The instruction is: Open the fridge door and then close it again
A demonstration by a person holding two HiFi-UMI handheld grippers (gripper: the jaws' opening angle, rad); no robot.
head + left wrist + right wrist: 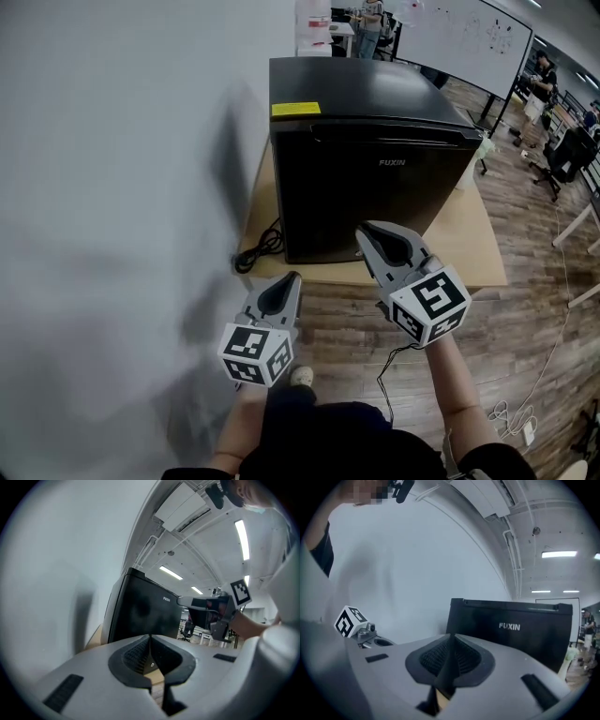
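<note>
A small black fridge (366,183) stands on a low wooden platform (469,239) against the white wall, its door shut, a yellow label at its top left corner. The same fridge (140,613) fills the middle of the left gripper view and the fridge (511,630) appears ahead in the right gripper view. My left gripper (291,278) hangs short of the fridge's lower left corner, shut with nothing in it. My right gripper (364,236) is held higher, in front of the door's lower middle, also shut and empty. Neither touches the fridge.
A black power cable (261,251) coils on the platform by the wall. The white wall (122,187) runs along the left. A thin cord (389,361) trails on the wooden floor. People, chairs and a whiteboard (469,37) stand at the back right.
</note>
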